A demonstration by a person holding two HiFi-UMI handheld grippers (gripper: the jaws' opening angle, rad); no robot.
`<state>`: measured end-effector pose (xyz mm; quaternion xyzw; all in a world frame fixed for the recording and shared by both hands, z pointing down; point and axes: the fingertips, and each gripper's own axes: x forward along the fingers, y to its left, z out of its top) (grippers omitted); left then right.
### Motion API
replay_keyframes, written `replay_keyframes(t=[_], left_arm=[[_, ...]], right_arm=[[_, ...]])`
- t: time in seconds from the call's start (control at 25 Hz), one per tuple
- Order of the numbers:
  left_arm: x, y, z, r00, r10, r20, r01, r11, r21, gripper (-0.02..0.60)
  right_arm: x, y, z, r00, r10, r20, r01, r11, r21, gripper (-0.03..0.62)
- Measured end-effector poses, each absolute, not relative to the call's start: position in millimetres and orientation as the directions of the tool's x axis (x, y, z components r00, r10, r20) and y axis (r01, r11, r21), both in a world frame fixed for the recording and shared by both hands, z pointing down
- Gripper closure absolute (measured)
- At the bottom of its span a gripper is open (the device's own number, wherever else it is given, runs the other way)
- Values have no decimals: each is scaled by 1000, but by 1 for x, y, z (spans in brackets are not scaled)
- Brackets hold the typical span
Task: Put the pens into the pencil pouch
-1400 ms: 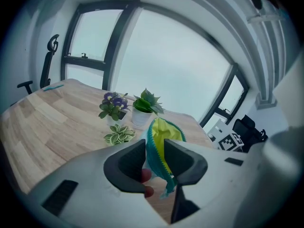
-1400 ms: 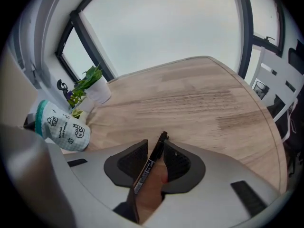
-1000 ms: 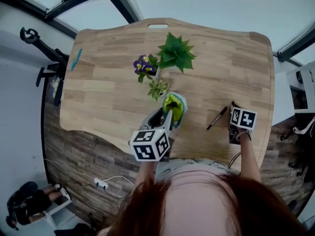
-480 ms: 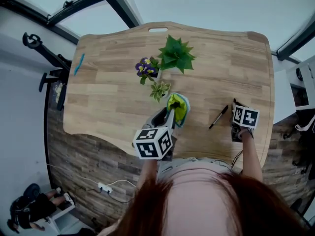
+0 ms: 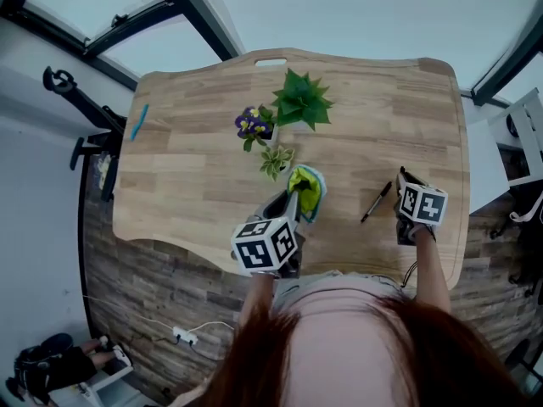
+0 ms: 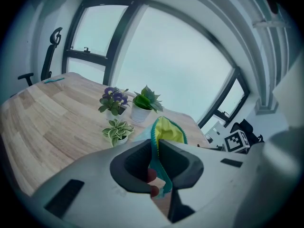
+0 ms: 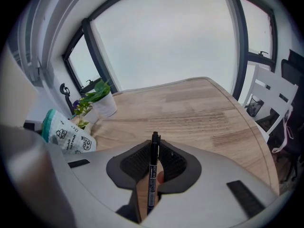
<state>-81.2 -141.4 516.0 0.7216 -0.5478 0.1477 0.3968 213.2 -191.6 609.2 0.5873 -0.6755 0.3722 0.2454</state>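
The pencil pouch (image 5: 305, 186) stands on the wooden table (image 5: 195, 185), teal-edged, with its yellow lining showing at the open mouth (image 6: 168, 129). My left gripper (image 5: 293, 203) has just been closing, and its jaws (image 6: 156, 144) now pinch the pouch's teal zipper edge. My right gripper (image 5: 401, 183) hangs over the table's right side, shut on a black pen (image 7: 152, 184) that stands upright between its pads (image 7: 154, 151). A second black pen (image 5: 376, 202) lies on the table between the pouch and the right gripper. The pouch's printed side (image 7: 64, 132) shows at the left of the right gripper view.
Three small potted plants stand just beyond the pouch: a green succulent (image 5: 301, 98), purple flowers (image 5: 252, 124) and a variegated one (image 5: 276, 159). A blue pen (image 5: 139, 121) lies near the table's far left edge. A chair (image 7: 268, 103) stands off the table's right edge.
The right gripper has risen slightly with the black pen in it. The left gripper stays at the pouch's mouth. The loose pen has not moved.
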Motion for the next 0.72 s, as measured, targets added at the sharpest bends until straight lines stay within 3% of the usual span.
replay_keyframes(t=[0.72], left_arm=[[-85,-146,518,379,-682,625,-874,-41,484,558]], right_arm=[[169,-207,533,-347,-774,530,-910,141,-389,540]])
